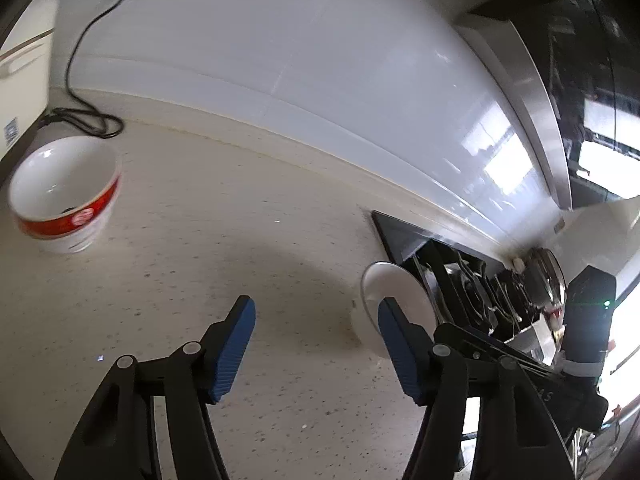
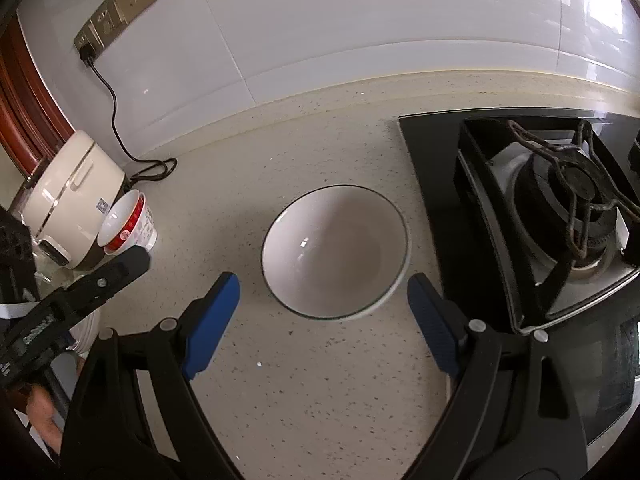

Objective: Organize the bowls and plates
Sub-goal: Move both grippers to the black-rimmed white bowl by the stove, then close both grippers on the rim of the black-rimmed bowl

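Observation:
A white bowl with a thin dark rim [image 2: 336,252] stands upright on the speckled counter [image 2: 320,380], just left of the stove. My right gripper [image 2: 323,280] hovers open above its near edge, with one blue pad [image 2: 212,320] on each side and not touching it. A red-and-white bowl [image 1: 64,196] stands at the far left, beside the rice cooker [image 2: 68,200]. My left gripper [image 1: 316,306] is open over bare counter with nothing between its fingers. The white bowl [image 1: 400,292] shows partly behind its right finger.
A black gas stove [image 2: 560,220] with a metal grate fills the right side. A power cord [image 2: 116,120] runs from the wall socket [image 2: 116,12] to the cooker. The edge of a white ribbed dish [image 2: 86,332] and a hand [image 2: 40,412] show at lower left.

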`<state>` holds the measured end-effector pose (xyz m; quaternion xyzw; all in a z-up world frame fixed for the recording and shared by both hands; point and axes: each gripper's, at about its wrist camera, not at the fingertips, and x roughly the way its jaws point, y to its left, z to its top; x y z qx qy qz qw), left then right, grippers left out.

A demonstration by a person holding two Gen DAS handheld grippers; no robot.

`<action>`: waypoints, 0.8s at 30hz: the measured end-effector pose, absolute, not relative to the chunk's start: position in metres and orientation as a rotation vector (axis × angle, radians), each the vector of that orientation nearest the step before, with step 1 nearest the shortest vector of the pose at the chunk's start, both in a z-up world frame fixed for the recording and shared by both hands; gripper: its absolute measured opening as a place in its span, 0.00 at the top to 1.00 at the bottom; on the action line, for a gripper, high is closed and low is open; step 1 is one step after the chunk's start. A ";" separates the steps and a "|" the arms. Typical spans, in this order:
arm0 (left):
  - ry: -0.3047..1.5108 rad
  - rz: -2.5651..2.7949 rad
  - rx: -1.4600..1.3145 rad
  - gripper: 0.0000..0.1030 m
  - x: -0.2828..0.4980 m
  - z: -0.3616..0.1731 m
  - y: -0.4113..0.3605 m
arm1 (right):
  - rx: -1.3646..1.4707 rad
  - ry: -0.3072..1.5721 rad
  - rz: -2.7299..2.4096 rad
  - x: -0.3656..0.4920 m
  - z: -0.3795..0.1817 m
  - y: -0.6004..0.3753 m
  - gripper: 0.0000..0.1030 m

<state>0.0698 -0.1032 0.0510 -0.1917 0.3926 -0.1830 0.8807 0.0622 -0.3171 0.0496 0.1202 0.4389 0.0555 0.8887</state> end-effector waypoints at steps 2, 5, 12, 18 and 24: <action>0.829 -0.412 -0.403 0.39 0.073 0.050 -0.112 | 0.254 0.893 0.134 0.058 0.051 -0.324 0.15; 0.858 -0.435 -0.410 0.39 0.078 0.047 -0.122 | 0.232 0.891 0.136 0.056 0.051 -0.327 0.17; 0.909 -0.444 -0.400 0.45 0.089 0.039 -0.143 | 0.199 0.944 0.156 0.061 0.036 -0.332 0.37; 0.945 -0.441 -0.364 0.60 0.095 0.025 -0.162 | 0.198 0.976 0.170 0.068 0.019 -0.334 0.38; 0.975 -0.435 -0.315 0.67 0.100 0.015 -0.177 | 0.222 0.975 0.177 0.071 0.014 -0.340 0.52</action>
